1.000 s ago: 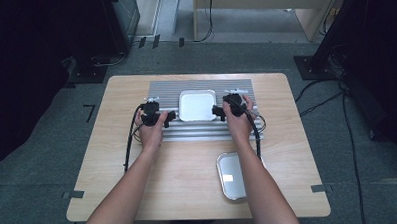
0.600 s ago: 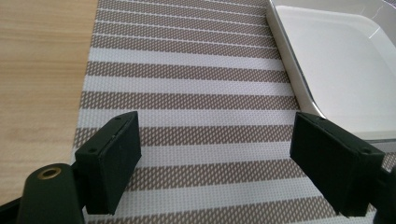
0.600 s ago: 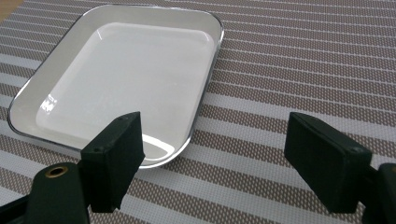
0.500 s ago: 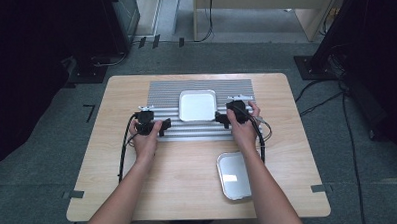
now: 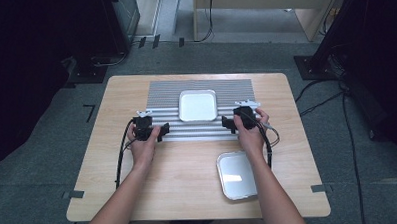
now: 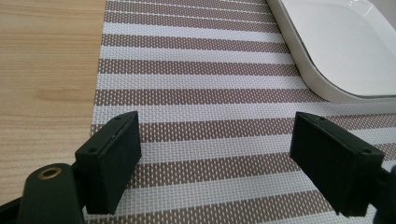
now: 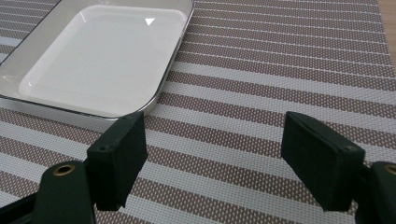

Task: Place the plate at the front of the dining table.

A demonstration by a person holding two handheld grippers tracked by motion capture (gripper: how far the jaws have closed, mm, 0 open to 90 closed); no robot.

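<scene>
Seen from the high view, near to far: at the bottom of the frame, two bare forearms reaching up across a pale wooden bench (image 5: 108, 165). Just right of centre in the lower part, a metal tray (image 5: 236, 174) lying flat on the bare wood, touching the right forearm's edge in the picture, well apart from the mat.

At mid-frame, the left hand-held gripper (image 5: 161, 132) over the lower left corner of a striped placemat (image 5: 235, 88), jaws pointed toward the centre. Opposite, right of centre, the right hand-held gripper (image 5: 227, 123) over the mat's lower right part, jaws likewise turned inward. Black cables trailing from both back toward the bottom of the frame.

Between and just beyond the two, a white square dish (image 5: 197, 104) resting on the mat in the upper middle, touched by neither.

In the left gripper view, jaws spread wide over brown and white stripes, nothing between them; dish rim at upper right, bare wood at left. In the right gripper view, jaws equally spread and empty, the dish at upper left just past the left jaw.

Nothing lying between either gripper and the dish. Beyond the bench, grey floor, cables and dark equipment stands at the frame's upper corners.
</scene>
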